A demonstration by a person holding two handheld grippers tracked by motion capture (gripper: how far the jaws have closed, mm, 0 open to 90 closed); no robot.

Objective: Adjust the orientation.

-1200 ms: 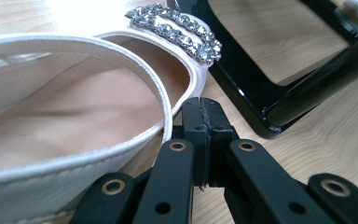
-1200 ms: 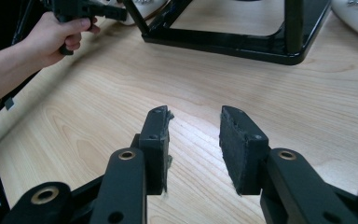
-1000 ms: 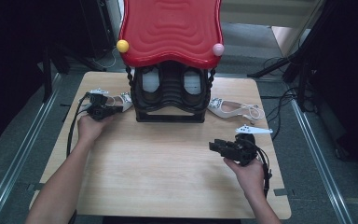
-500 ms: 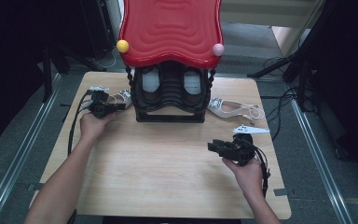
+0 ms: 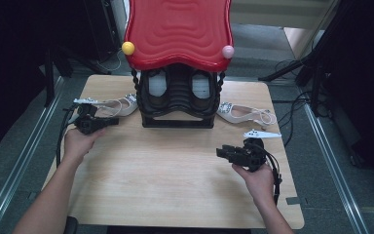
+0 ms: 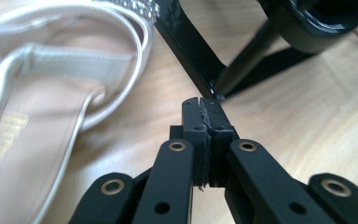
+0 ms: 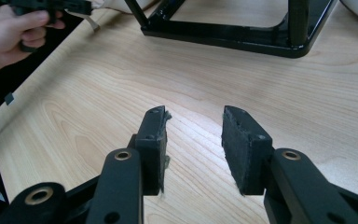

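Observation:
A black rack [image 5: 177, 105] with a wavy red top [image 5: 177, 31] stands at the back middle of the wooden table [image 5: 165, 180]. One white strappy shoe [image 5: 112, 105] lies to its left and another [image 5: 246, 114] to its right. My left gripper [image 5: 112, 121] is shut with nothing in it, just in front of the left shoe. In the left gripper view its pads meet [image 6: 203, 105], with that shoe [image 6: 51, 93] at the left and the rack's black frame [image 6: 191, 46] ahead. My right gripper [image 5: 222, 152] is open over bare wood. Its jaws [image 7: 193, 123] have just been opening, with nothing between them.
A yellow ball [image 5: 128, 48] and a pink ball [image 5: 228, 51] sit at the red top's corners. Two shoes rest inside the rack. Cables [image 5: 292, 109] and stands lie on the floor to the right of the table. The other hand [image 7: 9, 28] appears in the right gripper view.
The left gripper has drawn back a little from the rack and shoe toward the person. The right hand stays where it was.

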